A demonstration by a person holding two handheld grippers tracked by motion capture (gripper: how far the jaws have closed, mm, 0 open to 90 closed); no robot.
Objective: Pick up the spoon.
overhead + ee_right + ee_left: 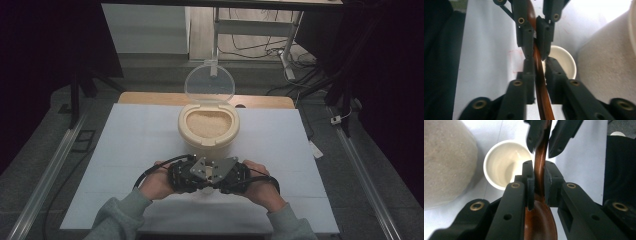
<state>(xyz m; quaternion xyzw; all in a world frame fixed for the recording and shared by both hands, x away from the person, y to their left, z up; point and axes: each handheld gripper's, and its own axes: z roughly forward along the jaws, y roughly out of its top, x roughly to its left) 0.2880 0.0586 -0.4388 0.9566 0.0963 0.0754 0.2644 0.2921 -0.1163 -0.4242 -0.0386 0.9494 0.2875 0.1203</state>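
The high view looks forward and down from above the person's side onto the white surface (135, 145), taking in the whole of it from well back. Each gripper view sits very close behind its own jaws, facing the other; both share the brown spoon (539, 165) and white cup (564, 62).

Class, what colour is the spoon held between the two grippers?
Glossy reddish-brown, like varnished wood. The spoon shows best in the left gripper view, bowl and handle together.
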